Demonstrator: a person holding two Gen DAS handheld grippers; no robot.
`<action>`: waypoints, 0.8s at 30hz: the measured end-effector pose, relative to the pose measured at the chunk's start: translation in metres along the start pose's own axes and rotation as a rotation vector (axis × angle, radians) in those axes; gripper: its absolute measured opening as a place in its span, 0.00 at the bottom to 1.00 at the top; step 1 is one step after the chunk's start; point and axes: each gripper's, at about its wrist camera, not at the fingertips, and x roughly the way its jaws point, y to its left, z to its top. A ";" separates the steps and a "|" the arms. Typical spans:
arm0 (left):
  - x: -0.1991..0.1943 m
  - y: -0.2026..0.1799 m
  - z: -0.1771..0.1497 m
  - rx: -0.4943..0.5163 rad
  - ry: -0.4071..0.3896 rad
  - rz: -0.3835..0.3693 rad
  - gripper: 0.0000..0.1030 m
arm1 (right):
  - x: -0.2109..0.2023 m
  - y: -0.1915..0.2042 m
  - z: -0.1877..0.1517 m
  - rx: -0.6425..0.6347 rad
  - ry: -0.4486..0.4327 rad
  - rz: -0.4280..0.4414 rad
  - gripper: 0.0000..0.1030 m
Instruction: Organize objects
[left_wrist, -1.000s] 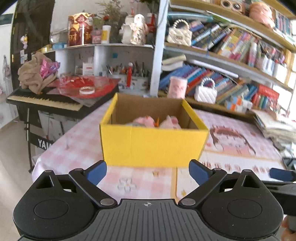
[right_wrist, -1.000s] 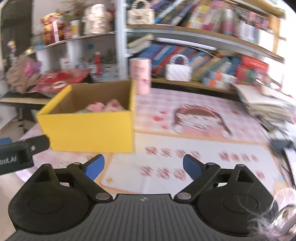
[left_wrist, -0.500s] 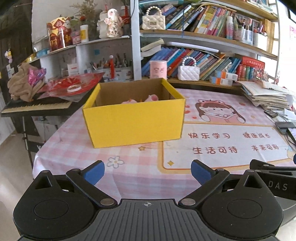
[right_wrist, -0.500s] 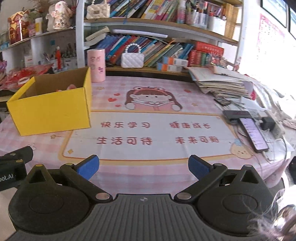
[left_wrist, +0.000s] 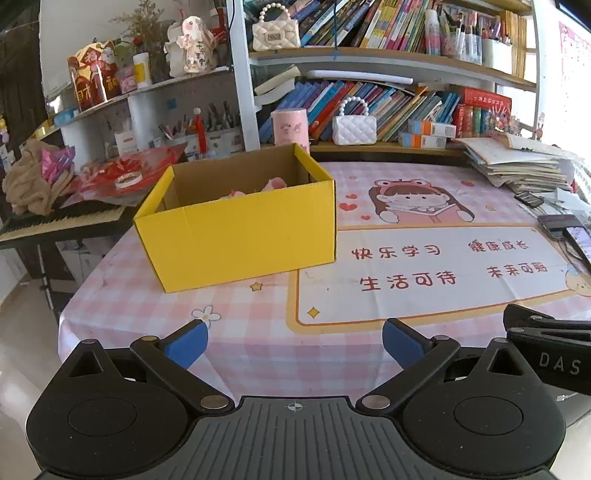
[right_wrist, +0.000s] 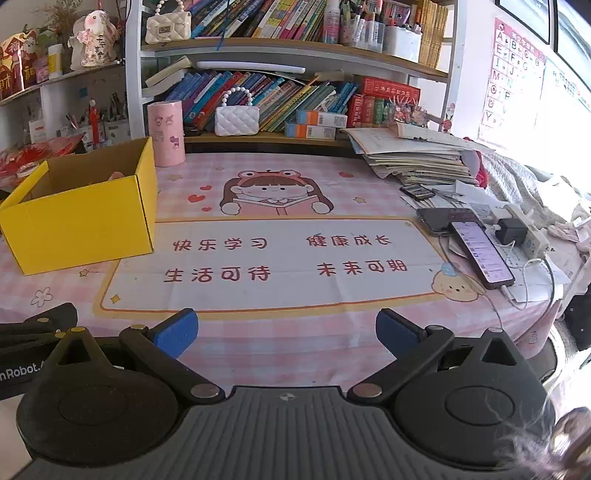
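Note:
A yellow cardboard box (left_wrist: 240, 236) stands open on the left of the pink checked tablecloth (left_wrist: 255, 332); pink soft things (left_wrist: 273, 183) show inside it. The box also shows in the right wrist view (right_wrist: 85, 225). My left gripper (left_wrist: 294, 341) is open and empty, back at the table's near edge. My right gripper (right_wrist: 286, 332) is open and empty, also at the near edge, to the right of the left one. Part of the right gripper's body shows in the left wrist view (left_wrist: 550, 350).
A pink cylinder (right_wrist: 166, 133) and a white quilted purse (right_wrist: 236, 120) stand at the back by the bookshelf. A stack of papers (right_wrist: 417, 158), phones (right_wrist: 480, 254) and a power strip with cables (right_wrist: 524, 236) lie at the right. A keyboard (left_wrist: 59, 221) stands left of the table.
Both grippers have pulled back from the yellow box to the table's near edge; the views now take in the whole table. Both stay open and empty.

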 end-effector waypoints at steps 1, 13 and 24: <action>0.000 0.000 0.000 -0.002 0.004 0.002 0.99 | 0.000 0.000 0.000 0.000 0.002 -0.003 1.00; 0.004 0.000 0.001 -0.043 0.047 0.031 0.99 | -0.001 0.002 0.000 -0.010 0.004 -0.007 1.00; 0.007 -0.001 0.003 -0.050 0.062 0.042 0.99 | 0.002 0.006 0.001 -0.022 0.016 -0.014 1.00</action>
